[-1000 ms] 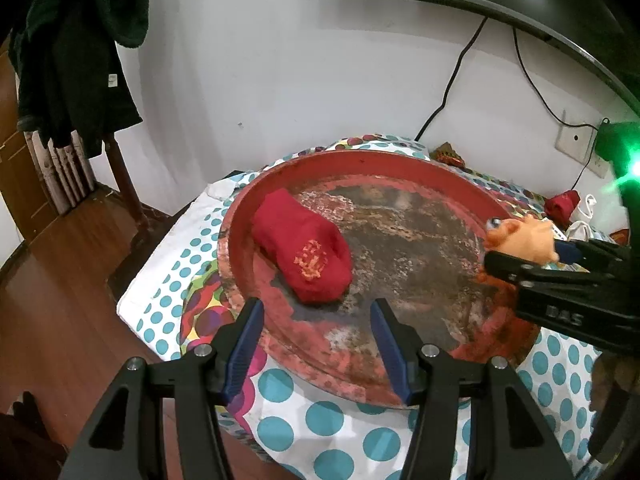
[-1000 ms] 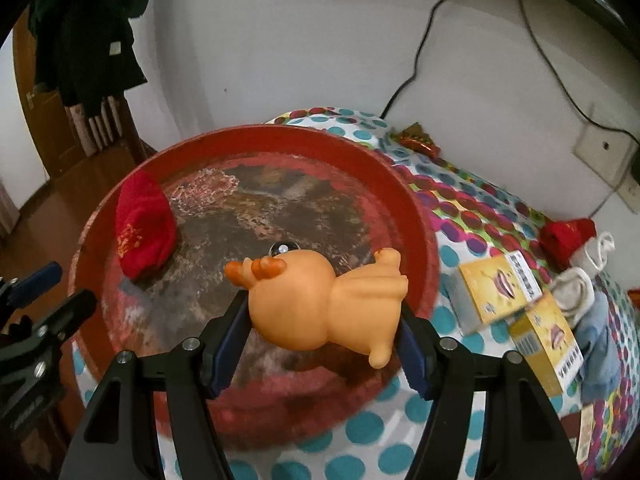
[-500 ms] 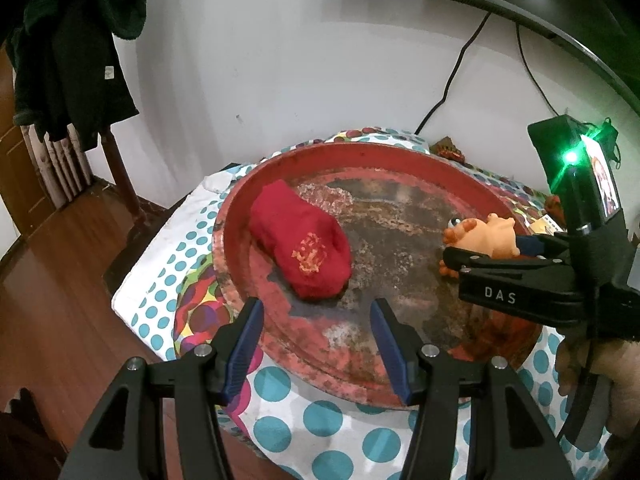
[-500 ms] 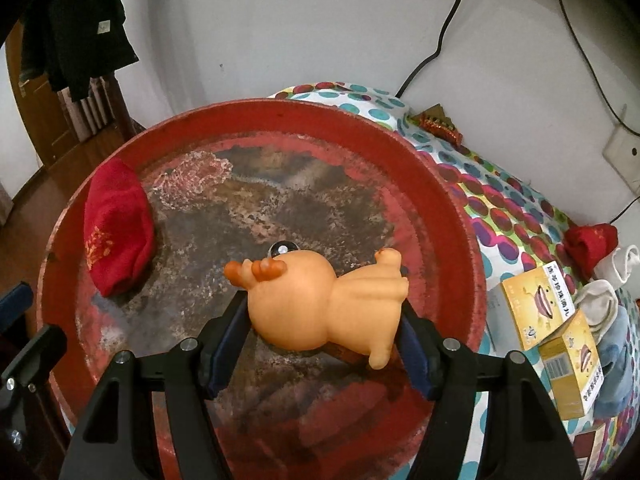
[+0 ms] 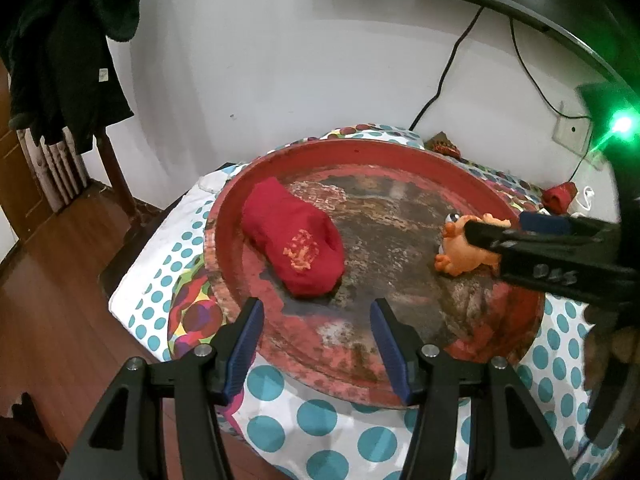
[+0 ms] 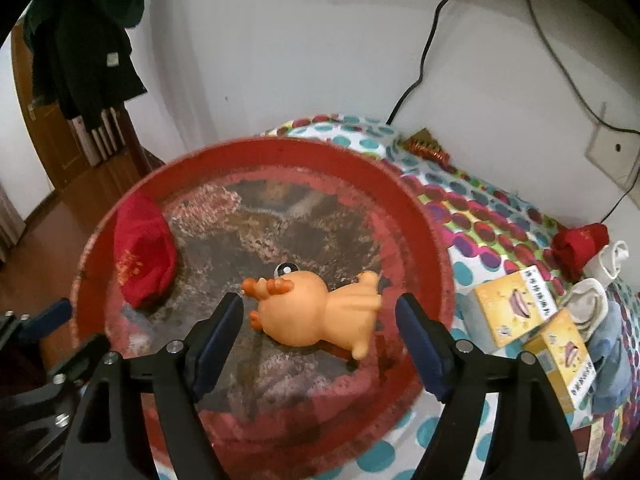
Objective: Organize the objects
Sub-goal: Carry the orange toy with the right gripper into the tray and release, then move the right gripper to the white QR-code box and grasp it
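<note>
The orange toy duck (image 6: 316, 312) lies on its side on the worn floor of the round red tray (image 6: 436, 240), toward the tray's right half as your right wrist camera shows it. Your right hand-held gripper (image 6: 320, 334) stands over the duck with its jaws opening; the duck sits between the blue pads (image 6: 420, 344), and neither pad presses on it. A folded red sock (image 5: 294, 240) with an orange mark rests in the left part of the same tray, well apart from the duck. Your left hand-held gripper (image 5: 316, 344) hangs above the tray's near rim with its jaws wide and nothing between them. The tray sits on a counter covered by a dotted cloth (image 5: 316, 420). Two yellow boxes (image 6: 516, 308) lie on the cloth to the right of the tray.
</note>
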